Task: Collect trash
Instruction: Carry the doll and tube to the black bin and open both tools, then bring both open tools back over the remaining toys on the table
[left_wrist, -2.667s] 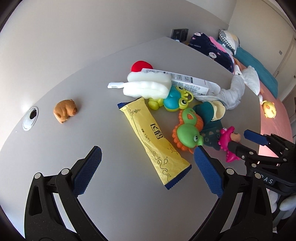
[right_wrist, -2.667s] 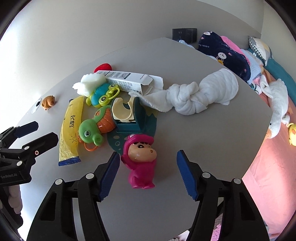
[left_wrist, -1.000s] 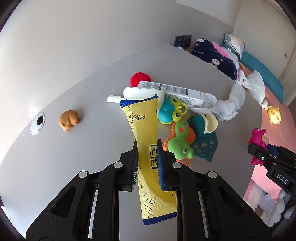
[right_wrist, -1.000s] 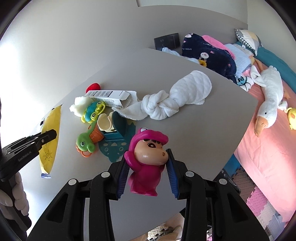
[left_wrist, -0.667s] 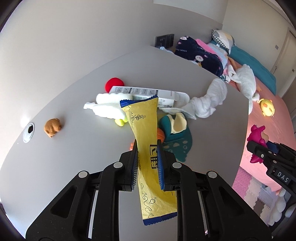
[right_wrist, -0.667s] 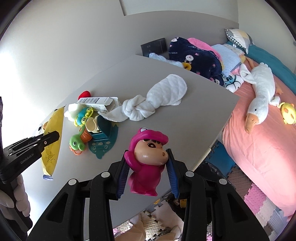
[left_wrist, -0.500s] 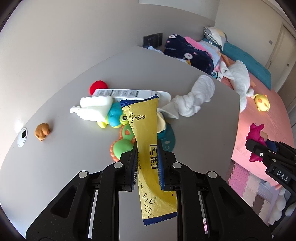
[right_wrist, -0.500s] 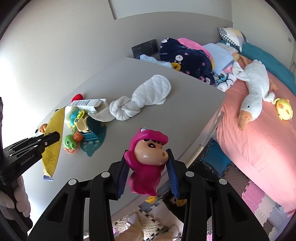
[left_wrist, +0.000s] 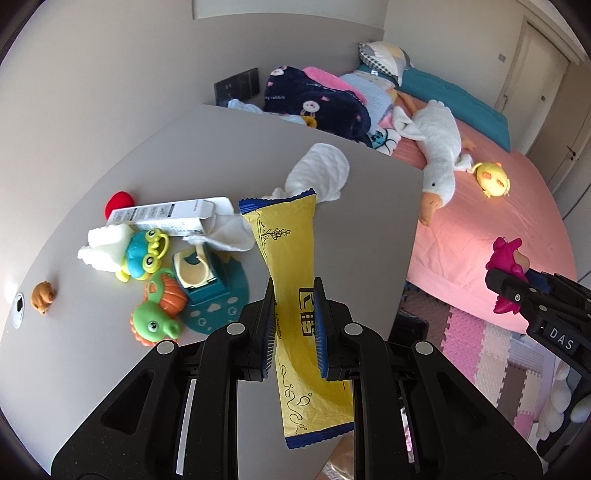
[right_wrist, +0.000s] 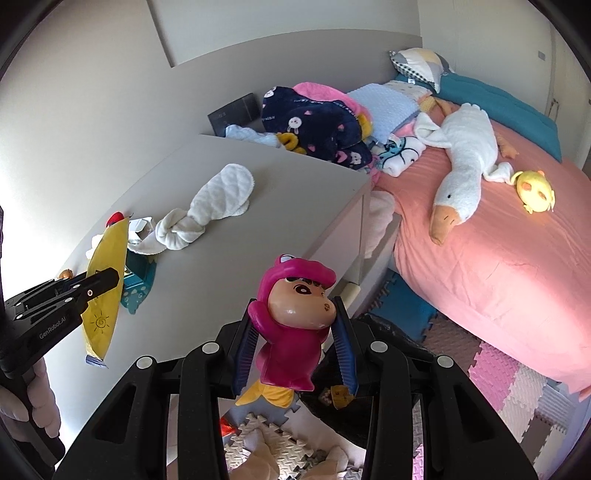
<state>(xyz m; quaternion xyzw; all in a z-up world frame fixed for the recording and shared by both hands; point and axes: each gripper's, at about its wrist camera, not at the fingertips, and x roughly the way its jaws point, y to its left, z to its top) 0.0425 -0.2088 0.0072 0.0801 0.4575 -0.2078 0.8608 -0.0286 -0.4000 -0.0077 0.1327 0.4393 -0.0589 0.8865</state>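
While the left hand-held gripper (left_wrist: 294, 325) pinches a yellow wrapper (left_wrist: 295, 280) above the bench (left_wrist: 110, 387), the right hand-held gripper (right_wrist: 295, 350) clamps a pink figurine (right_wrist: 291, 328).

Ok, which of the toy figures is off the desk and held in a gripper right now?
The pink figure, clamped upright in the right gripper past the desk's edge. The green frog toy, blue frog toy and little brown animal all lie on the desk.
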